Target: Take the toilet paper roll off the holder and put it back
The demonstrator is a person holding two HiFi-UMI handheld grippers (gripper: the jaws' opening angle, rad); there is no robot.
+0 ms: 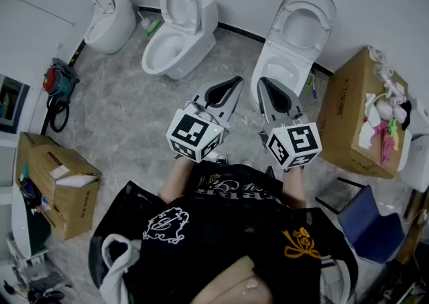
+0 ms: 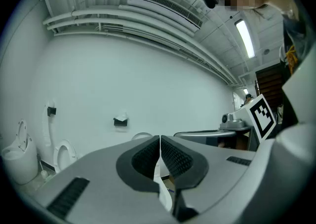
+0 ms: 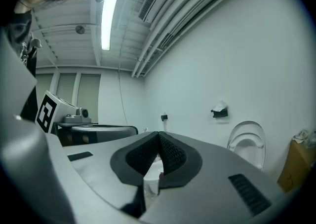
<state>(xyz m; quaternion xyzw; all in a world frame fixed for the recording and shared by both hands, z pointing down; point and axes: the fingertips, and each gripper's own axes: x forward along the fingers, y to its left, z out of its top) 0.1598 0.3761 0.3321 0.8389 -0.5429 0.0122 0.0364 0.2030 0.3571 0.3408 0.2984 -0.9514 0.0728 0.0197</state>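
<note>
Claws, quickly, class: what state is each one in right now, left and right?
Left claw: closed, holding nothing.
Right claw: closed, holding nothing.

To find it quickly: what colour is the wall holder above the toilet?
The holder is black, with white paper on it; clearest in the right gripper view.

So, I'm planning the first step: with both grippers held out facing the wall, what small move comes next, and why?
Probably step closer to the wall holder, which carries white paper. The right gripper and the left gripper are shut, empty and level, and the holder looks far off in both gripper views.
</note>
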